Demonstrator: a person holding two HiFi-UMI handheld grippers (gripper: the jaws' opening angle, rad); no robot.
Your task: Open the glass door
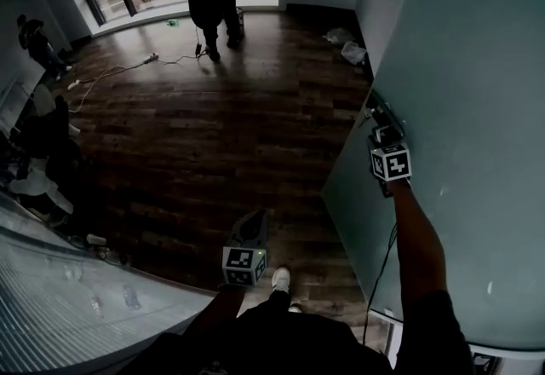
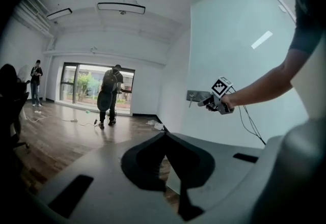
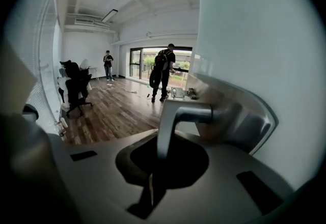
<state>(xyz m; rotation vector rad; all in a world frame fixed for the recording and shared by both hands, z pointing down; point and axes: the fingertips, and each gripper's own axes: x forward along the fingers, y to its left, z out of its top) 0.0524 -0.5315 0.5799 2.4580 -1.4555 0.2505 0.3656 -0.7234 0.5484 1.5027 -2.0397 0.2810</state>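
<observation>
Left gripper point(image 1: 253, 224) hangs low, jaws closed, empty; right gripper point(image 1: 383, 130) clamps the glass door's point(image 1: 477, 92) lever handle point(image 3: 178, 115).

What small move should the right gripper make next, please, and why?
Probably press the handle down to free the latch. The right gripper is shut on its lever, so the grip is made. The left gripper is shut, empty and away from the door.
</observation>
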